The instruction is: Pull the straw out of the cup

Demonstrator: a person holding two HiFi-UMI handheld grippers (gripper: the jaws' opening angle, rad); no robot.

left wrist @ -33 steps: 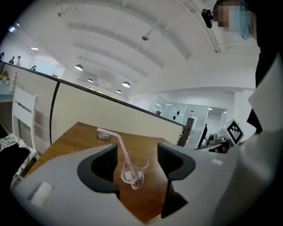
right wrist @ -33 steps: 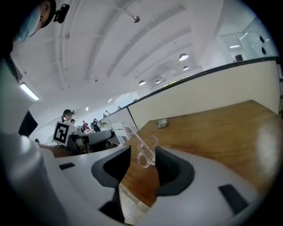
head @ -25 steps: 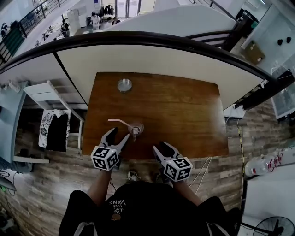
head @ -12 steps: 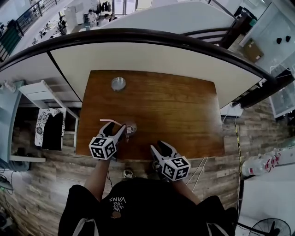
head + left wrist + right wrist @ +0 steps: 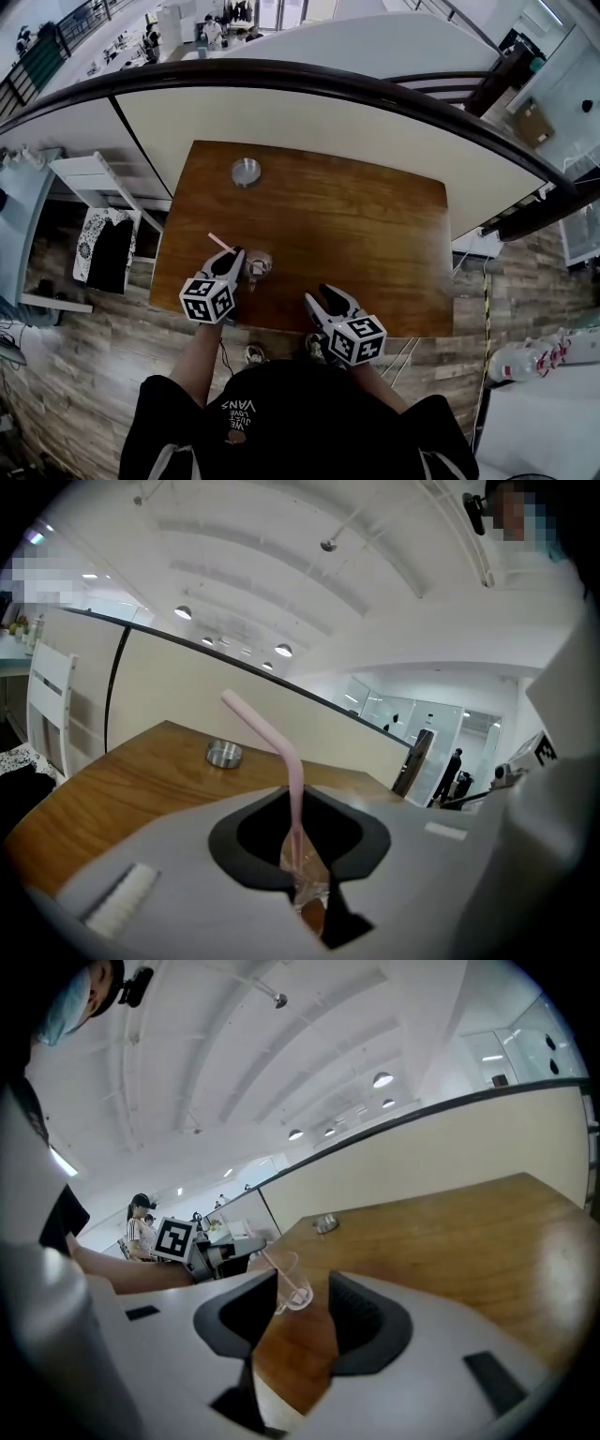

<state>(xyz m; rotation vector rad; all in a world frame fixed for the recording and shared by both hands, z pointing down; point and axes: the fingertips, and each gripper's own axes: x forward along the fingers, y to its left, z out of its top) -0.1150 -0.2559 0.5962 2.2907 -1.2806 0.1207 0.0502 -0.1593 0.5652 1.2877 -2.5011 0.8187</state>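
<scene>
A clear plastic cup [image 5: 259,263] stands near the front left of the brown wooden table [image 5: 356,225], with a pink bent straw [image 5: 220,243] leaning out of it to the left. My left gripper [image 5: 234,256] is just left of the cup and its jaws are closing onto the straw [image 5: 292,771]. The straw rises between the tips, and the cup [image 5: 305,878] shows through the gap under them. My right gripper [image 5: 328,298] hangs open at the table's front edge, holding nothing. The cup [image 5: 292,1283] stands well ahead of it.
A small round metal dish [image 5: 246,172] sits at the table's far left. A curved cream partition with a dark rail runs behind the table. A white rack with clothing [image 5: 105,253] stands left of it, over wood-plank floor.
My left gripper has moved forward to the straw and its wide-open jaws have come together on it. The right gripper has shifted a little along the front edge.
</scene>
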